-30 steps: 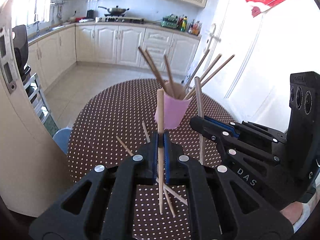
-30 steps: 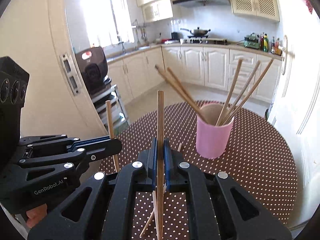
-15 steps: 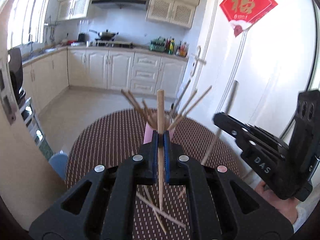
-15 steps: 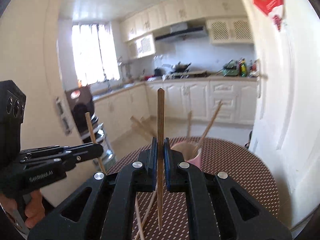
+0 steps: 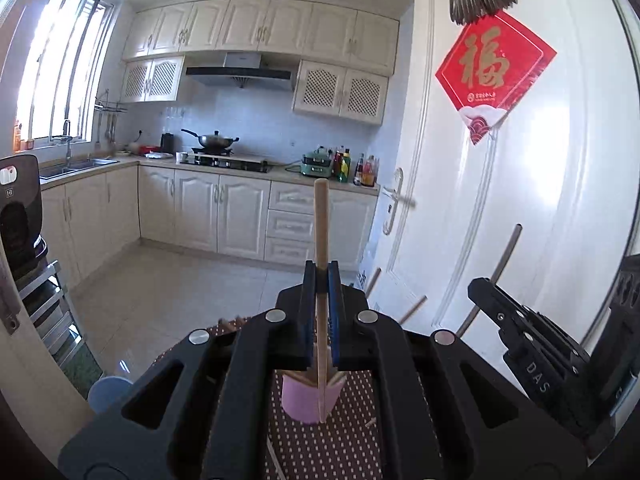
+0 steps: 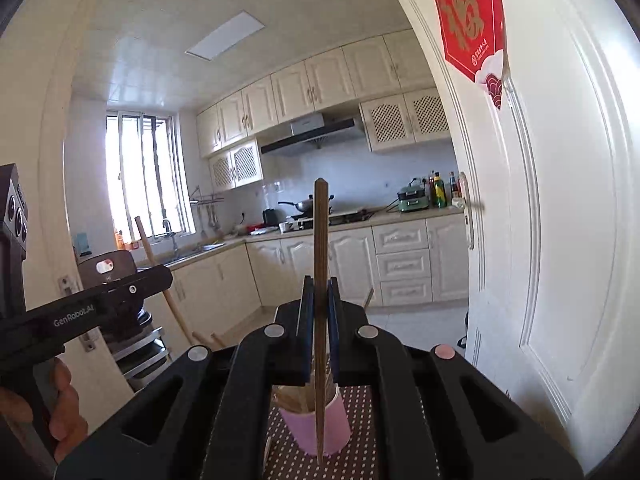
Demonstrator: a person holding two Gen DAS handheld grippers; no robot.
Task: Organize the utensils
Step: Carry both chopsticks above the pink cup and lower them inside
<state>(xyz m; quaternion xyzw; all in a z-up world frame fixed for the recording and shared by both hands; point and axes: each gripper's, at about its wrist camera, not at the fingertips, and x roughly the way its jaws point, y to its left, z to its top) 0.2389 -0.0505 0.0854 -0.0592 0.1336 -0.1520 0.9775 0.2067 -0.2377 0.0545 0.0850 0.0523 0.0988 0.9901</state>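
Nearest in the left wrist view, the left tool (image 5: 320, 308) is clamped on a pale wooden chopstick (image 5: 321, 240) that stands upright between its blue pads, its tip pointing to 12 o'clock. Just below the pads sits a pink cup (image 5: 304, 400) holding other chopsticks, on a brown surface with white dots (image 5: 352, 440). At 3 o'clock the right tool (image 5: 486, 292) shows from the side, gripping a darker chopstick (image 5: 508, 252) that leans toward 1 o'clock.

In the right wrist view, the right tool (image 6: 318, 312) is closed on that dark brown chopstick (image 6: 320, 248), held upright, its lower end crossing in front of the pink cup (image 6: 308, 428) on the dotted surface (image 6: 360, 420). At 9 o'clock the left tool (image 6: 160, 274) reaches in with its pale chopstick (image 6: 148, 246) tilted toward 11 o'clock, and the person's left hand (image 6: 60, 412) shows at 8 o'clock.

Farther off are cream kitchen cabinets (image 5: 224, 208), a wok (image 5: 214, 141) on the stove, a white door (image 5: 520, 220) and a red paper decoration (image 5: 494, 72).
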